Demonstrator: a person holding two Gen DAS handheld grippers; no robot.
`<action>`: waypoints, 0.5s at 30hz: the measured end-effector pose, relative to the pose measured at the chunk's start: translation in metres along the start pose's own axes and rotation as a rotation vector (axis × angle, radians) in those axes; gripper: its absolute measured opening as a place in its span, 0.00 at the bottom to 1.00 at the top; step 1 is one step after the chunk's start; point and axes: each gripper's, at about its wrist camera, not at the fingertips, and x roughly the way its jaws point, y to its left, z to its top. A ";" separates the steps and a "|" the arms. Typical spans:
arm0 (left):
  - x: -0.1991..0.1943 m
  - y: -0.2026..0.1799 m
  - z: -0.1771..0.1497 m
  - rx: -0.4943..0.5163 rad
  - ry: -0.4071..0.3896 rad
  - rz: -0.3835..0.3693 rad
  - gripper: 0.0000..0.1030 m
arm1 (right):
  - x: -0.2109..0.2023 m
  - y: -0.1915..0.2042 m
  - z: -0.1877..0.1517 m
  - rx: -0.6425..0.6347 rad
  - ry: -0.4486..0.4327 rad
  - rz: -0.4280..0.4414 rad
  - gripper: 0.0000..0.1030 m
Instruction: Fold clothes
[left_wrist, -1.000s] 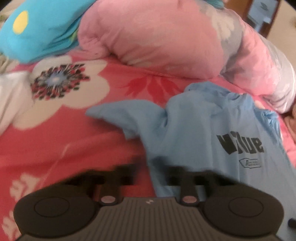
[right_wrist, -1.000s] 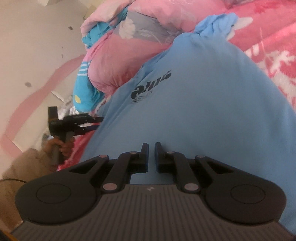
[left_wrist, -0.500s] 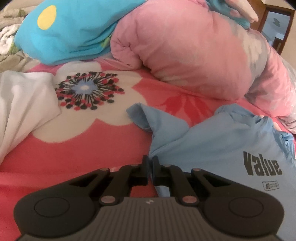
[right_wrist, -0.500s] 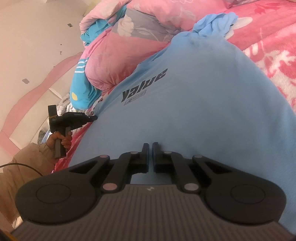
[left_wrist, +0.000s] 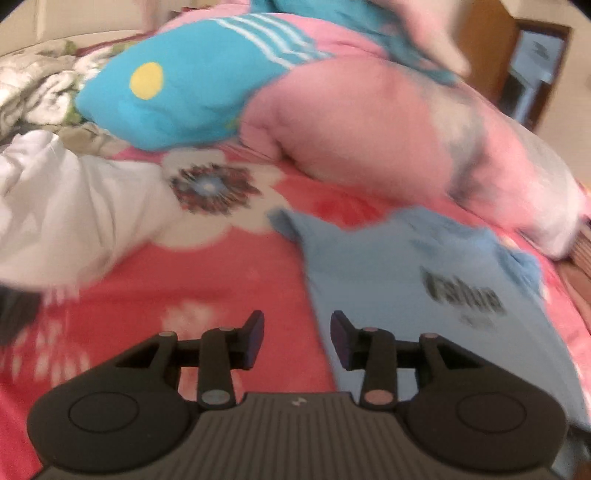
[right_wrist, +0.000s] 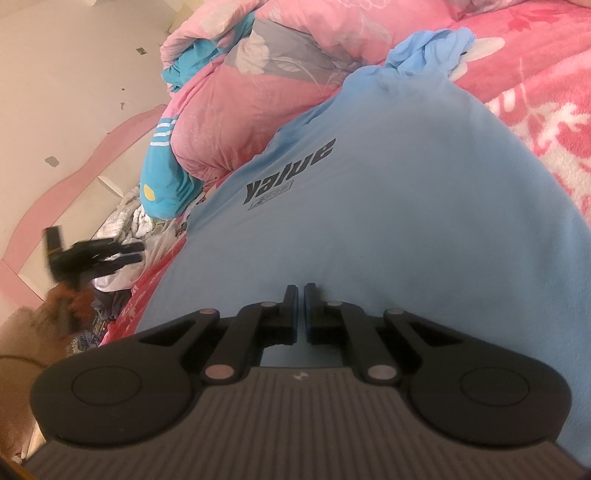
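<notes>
A light blue T-shirt (left_wrist: 406, 295) with black "value" print lies spread on the pink flowered blanket (left_wrist: 184, 295). One sleeve (left_wrist: 284, 221) points left. My left gripper (left_wrist: 297, 332) hovers above the shirt's left edge, its jaws opening, with nothing held between them. In the right wrist view the T-shirt (right_wrist: 406, 184) fills the middle, its far sleeve bunched (right_wrist: 432, 48). My right gripper (right_wrist: 301, 310) is shut on the shirt's near hem, where the cloth puckers at the tips. The left gripper (right_wrist: 110, 254) shows blurred at the far left, held by a hand (right_wrist: 70, 295).
A rolled pink duvet (left_wrist: 369, 129) lies across the back of the bed, a cyan garment (left_wrist: 166, 103) with white stripes and a yellow dot beside it. A white cloth (left_wrist: 62, 206) is heaped at the left. A wooden cabinet (left_wrist: 517, 55) stands at the far right.
The left gripper, shut at the shirt's left edge half a second ago, has opened and drawn up and away. The shirt's left side lies flatter. The right gripper has kept still.
</notes>
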 end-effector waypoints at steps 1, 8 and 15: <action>-0.010 -0.007 -0.011 0.012 0.011 -0.033 0.38 | 0.000 0.000 0.000 -0.001 -0.001 -0.001 0.01; -0.043 -0.054 -0.102 0.087 0.076 -0.234 0.37 | 0.000 0.002 -0.001 -0.024 -0.012 -0.008 0.01; -0.055 -0.029 -0.171 0.027 0.068 -0.145 0.20 | -0.002 0.004 -0.003 -0.042 -0.018 -0.015 0.01</action>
